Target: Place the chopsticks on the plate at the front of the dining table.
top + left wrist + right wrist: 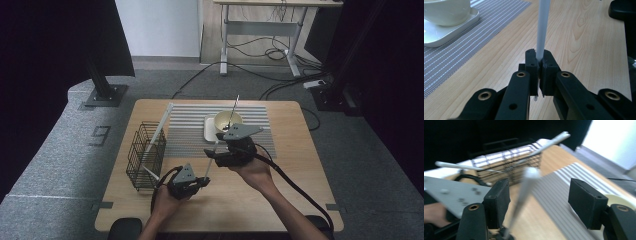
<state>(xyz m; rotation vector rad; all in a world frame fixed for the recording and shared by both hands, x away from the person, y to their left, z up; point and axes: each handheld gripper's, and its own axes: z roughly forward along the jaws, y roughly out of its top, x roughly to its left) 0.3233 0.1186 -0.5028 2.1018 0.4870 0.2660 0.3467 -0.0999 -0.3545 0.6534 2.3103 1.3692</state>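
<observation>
Your left gripper pinches a thin white plastic stick near its lower end, upright over the wooden table. Your right gripper stands spread around it. The stick looks light, stiff and slippery; grip mid-shaft.

Grey-striped mat, white stick

We see a pale, matt wooden table with visible grain, a ribbed woven mat, a glossy ceramic bowl on a glazed plate, a black wire-mesh basket, a smooth white stick, and matt black plastic grippers.
</observation>
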